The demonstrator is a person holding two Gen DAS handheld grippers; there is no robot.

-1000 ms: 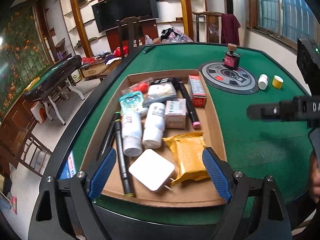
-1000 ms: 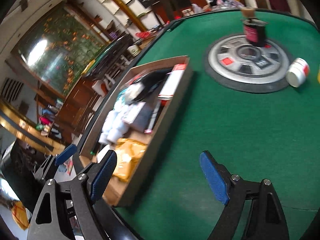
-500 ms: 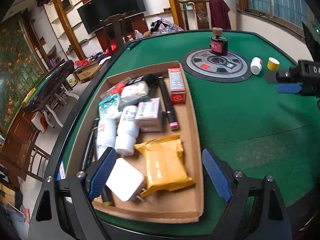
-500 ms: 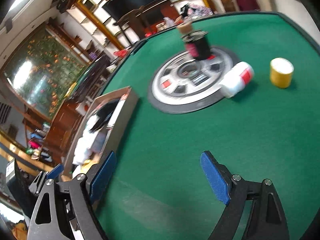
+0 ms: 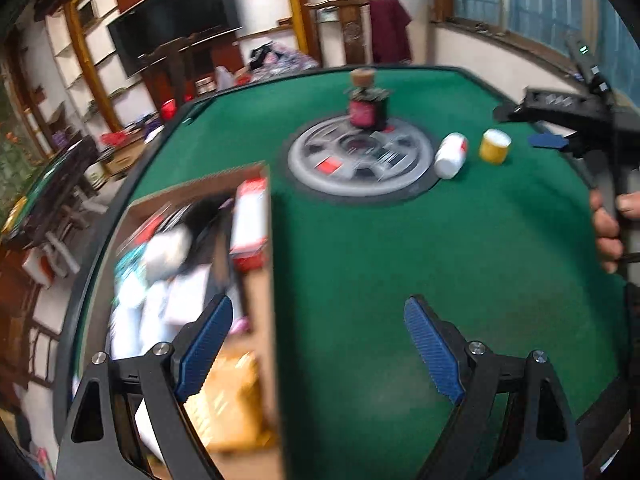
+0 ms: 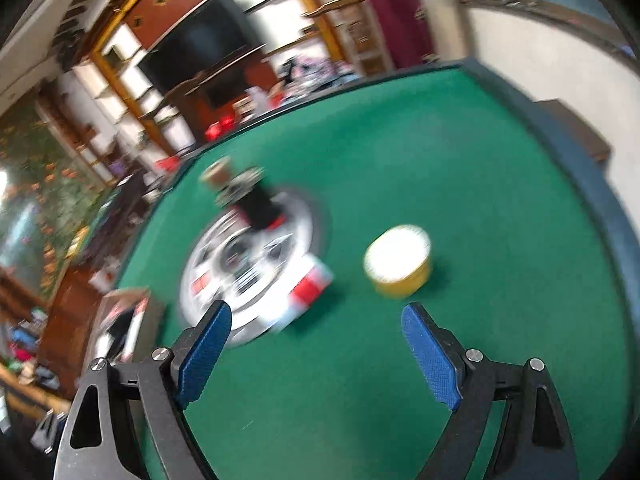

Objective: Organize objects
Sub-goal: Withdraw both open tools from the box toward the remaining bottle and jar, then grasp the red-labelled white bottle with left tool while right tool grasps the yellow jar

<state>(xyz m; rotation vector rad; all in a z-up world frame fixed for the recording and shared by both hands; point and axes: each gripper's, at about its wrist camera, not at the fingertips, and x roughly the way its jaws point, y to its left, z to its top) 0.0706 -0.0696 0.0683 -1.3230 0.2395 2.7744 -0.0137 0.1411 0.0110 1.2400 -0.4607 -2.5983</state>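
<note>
Both the left gripper (image 5: 318,350) and right gripper (image 6: 316,354) hang with jaws apart, empty. The right one faces the yellow jar (image 6: 398,260) and tipped white bottle (image 6: 306,294) beside the table's central dial (image 5: 360,158), apparently strays bound for the cardboard tray (image 5: 272,280) along the table's left edge.

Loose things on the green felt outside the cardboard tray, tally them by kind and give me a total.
Dark bottle with cork stopper, standing on the round centre plate: 1
White bottle lying on its side: 1
Small yellow jar, upright: 1
Total: 3
</note>
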